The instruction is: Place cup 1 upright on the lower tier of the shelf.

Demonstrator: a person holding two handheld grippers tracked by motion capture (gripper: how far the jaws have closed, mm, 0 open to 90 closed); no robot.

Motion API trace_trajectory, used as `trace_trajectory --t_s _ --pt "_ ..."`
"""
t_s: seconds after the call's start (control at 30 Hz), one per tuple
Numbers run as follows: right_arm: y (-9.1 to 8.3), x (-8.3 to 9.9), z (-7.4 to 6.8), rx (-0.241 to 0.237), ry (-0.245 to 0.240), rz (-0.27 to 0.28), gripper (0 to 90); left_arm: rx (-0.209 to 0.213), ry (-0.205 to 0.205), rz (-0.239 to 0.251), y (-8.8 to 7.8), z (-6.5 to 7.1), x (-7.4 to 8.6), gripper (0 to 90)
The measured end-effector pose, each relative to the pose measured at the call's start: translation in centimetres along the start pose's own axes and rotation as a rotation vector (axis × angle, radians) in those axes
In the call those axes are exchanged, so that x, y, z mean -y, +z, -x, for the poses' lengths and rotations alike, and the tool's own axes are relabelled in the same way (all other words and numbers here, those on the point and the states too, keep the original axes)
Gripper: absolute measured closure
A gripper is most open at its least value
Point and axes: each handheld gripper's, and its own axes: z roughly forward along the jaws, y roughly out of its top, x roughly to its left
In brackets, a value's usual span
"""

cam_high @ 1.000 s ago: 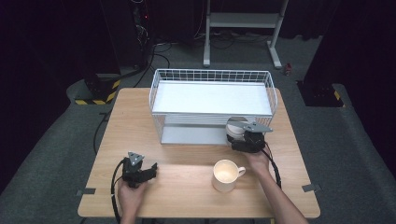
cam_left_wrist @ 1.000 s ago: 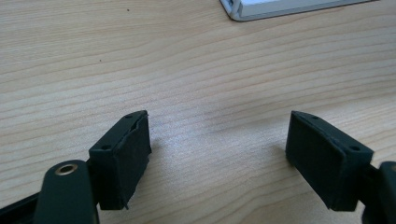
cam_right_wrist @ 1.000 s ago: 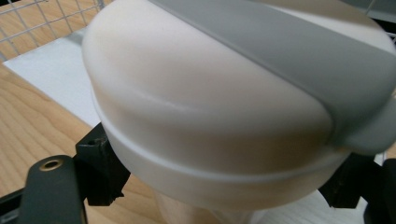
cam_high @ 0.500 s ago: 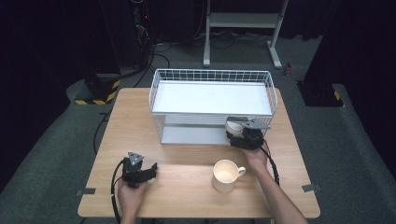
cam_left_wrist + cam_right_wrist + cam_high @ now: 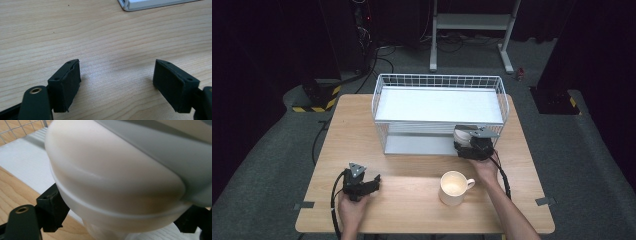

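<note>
Right gripper (image 5: pixel 466 144), jaws just opening, is releasing the bowl (image 5: pixel 112 182) between them inside the rack (image 5: pixel 387 100); we are finding the left gripper (image 5: pixel 116 82) unclenched, idling.

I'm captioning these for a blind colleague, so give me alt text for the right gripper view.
A large white bowl, seen from very close, sits between the right gripper's two black jaws, whose pads flank its lower rim as they have just been opening. Behind it lie the white shelf of a wire rack and a strip of wooden table.
</note>
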Motion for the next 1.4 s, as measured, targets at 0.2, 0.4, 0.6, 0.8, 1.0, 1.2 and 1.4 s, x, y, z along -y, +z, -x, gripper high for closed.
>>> trace_trajectory --t_s 0.2,0.4,0.6,0.8,1.0,1.2,1.4 --pt "-0.1 0.0 -0.2 0.006 0.018 -0.021 13.8 0.000 0.000 0.000 0.0 0.0 0.0 22.1" --pt "0.0 0.3 -0.3 0.018 0.014 -0.041 14.0 0.000 0.000 0.000 0.0 0.0 0.0 22.2" --pt "-0.4 1.1 -0.2 0.022 0.033 -0.050 17.8 0.000 0.001 0.001 0.0 0.0 0.0 22.2" --pt "-0.8 1.5 -0.3 0.026 0.027 -0.052 20.7 0.000 0.000 0.000 0.0 0.0 0.0 22.2" --pt "-0.8 1.8 -0.2 0.019 0.038 -0.061 22.6 0.000 0.000 0.000 0.0 0.0 0.0 22.2" --pt "-0.4 2.0 0.1 0.033 0.045 -0.069 29.3 0.000 0.000 0.000 0.0 0.0 0.0 22.2" --pt "-0.1 1.9 0.1 0.050 0.060 -0.081 35.7 0.000 0.000 0.000 0.0 0.0 0.0 22.2"
